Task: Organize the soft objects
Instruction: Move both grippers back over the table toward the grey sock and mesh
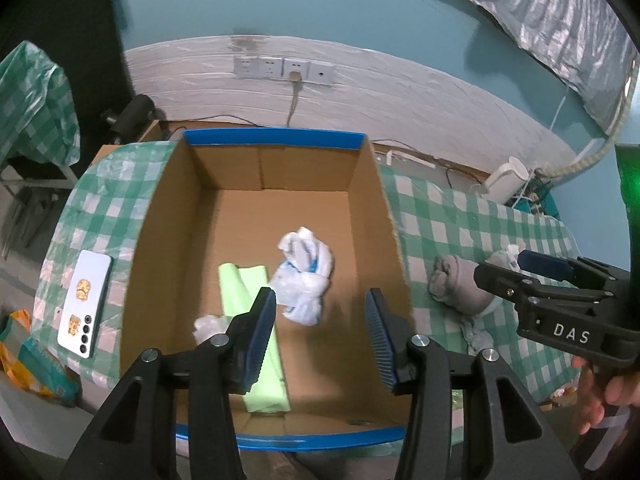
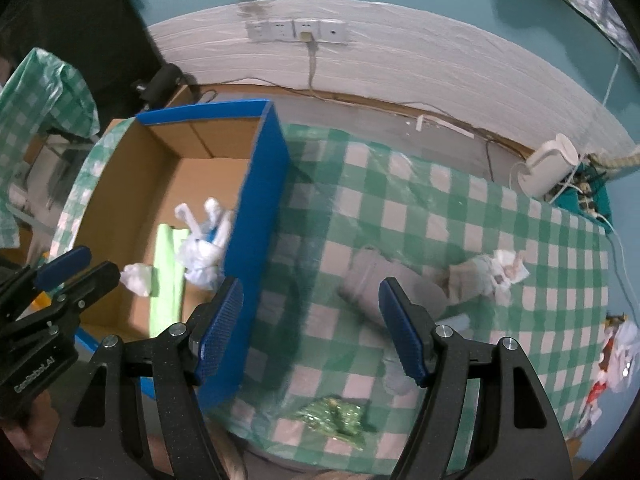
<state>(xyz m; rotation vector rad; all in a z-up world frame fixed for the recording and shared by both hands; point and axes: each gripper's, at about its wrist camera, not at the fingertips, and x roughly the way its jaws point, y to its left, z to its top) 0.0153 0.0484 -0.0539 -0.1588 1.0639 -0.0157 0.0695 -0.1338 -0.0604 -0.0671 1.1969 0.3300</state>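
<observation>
My left fingers (image 1: 320, 336) are spread apart and grasp nothing; they hang over the open cardboard box (image 1: 368, 216). Inside the box lie a white plastic bag (image 1: 304, 276), a green folded cloth (image 1: 256, 332) and a small white wad (image 1: 208, 326). My right fingers (image 2: 312, 328) are likewise spread and empty, above the bench (image 2: 460, 216) with its green checked cover, just right of the box wall. Beyond them a grey rolled cloth (image 2: 384, 280) rests on the bench, with a crumpled white cloth (image 2: 492, 272) beside it. A phone (image 1: 84, 302) lies left of the box.
</observation>
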